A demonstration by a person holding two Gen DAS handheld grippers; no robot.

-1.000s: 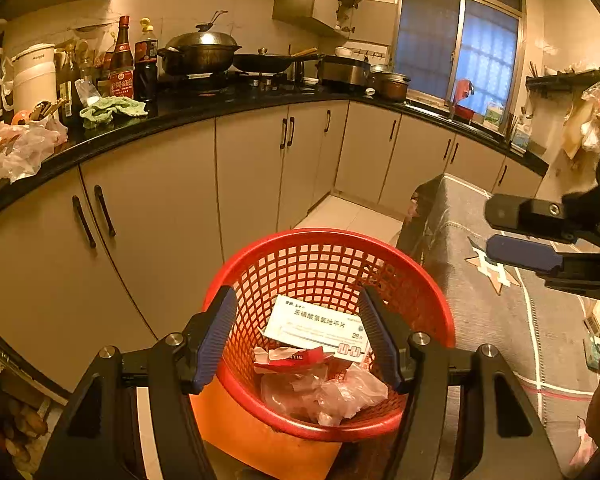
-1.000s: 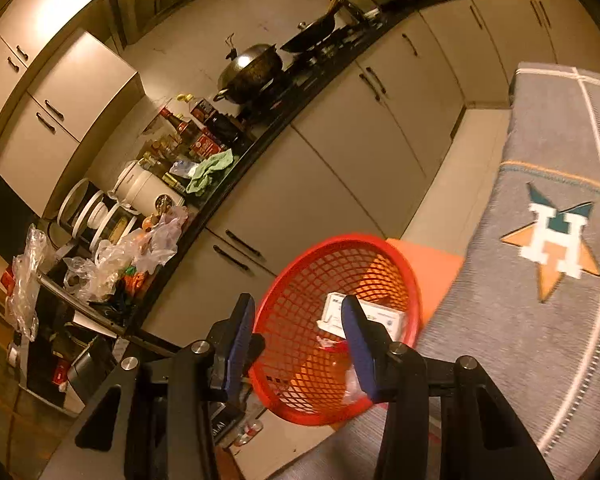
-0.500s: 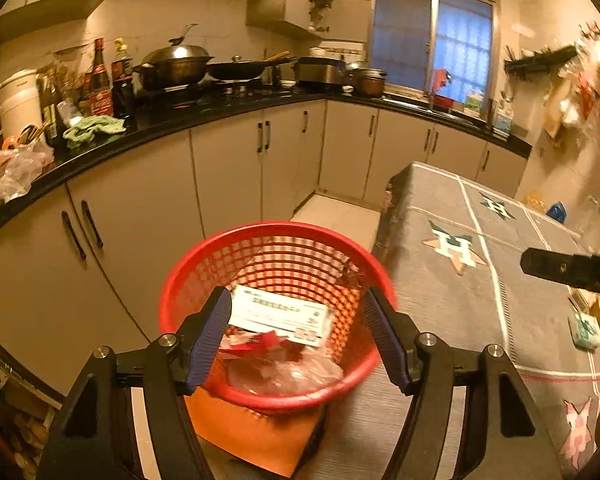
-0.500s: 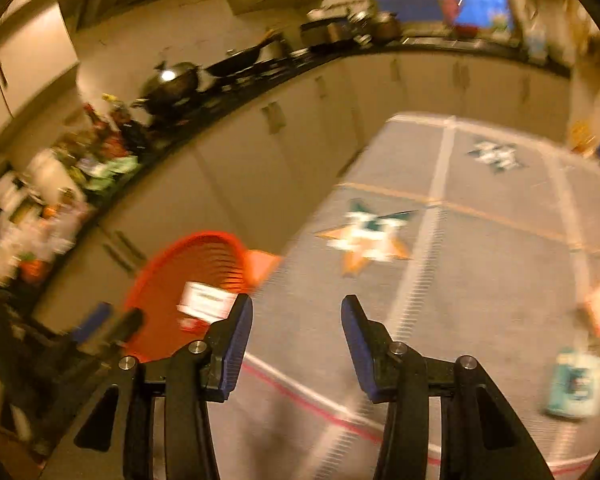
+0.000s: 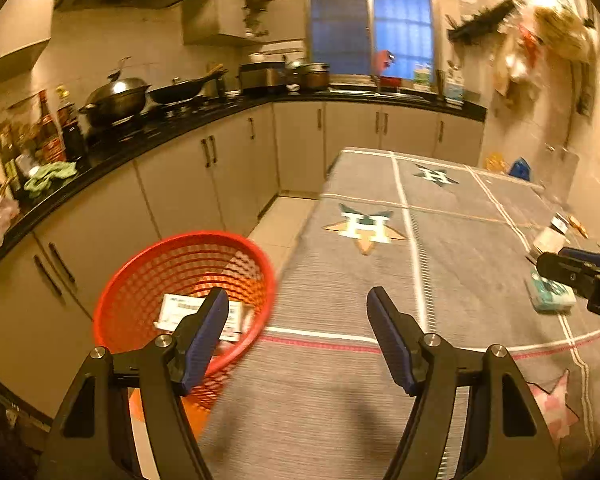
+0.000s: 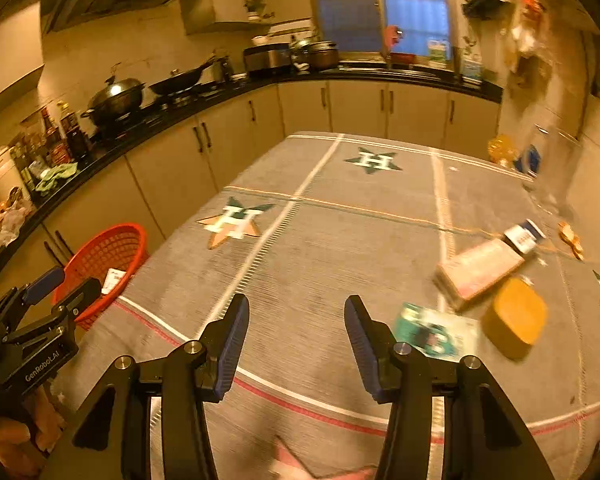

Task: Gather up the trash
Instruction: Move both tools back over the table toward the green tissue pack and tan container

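Note:
A red mesh basket (image 5: 140, 280) stands beside the table's left edge with a white box (image 5: 172, 312) inside; it also shows in the right wrist view (image 6: 100, 256). My left gripper (image 5: 298, 336) is open and empty over the table's near left corner. My right gripper (image 6: 296, 340) is open and empty above the grey tablecloth (image 6: 340, 240). Right of it lie a green-and-white packet (image 6: 436, 332), a yellow tub (image 6: 516, 320), a pinkish box (image 6: 476, 268) and a blue-and-white carton (image 6: 524, 236). The packet also shows in the left wrist view (image 5: 550, 294).
A black counter (image 5: 148, 144) with a wok (image 5: 116, 98), bottles and a green cloth (image 5: 50, 174) runs along the left and back over beige cabinets (image 5: 180, 192). A tiled floor strip (image 5: 276, 224) separates the cabinets from the table. Bags hang on the right wall (image 5: 540, 40).
Both grippers have swung right, away from the basket and over the table. The right gripper now faces the trash on the right side. Both stay open.

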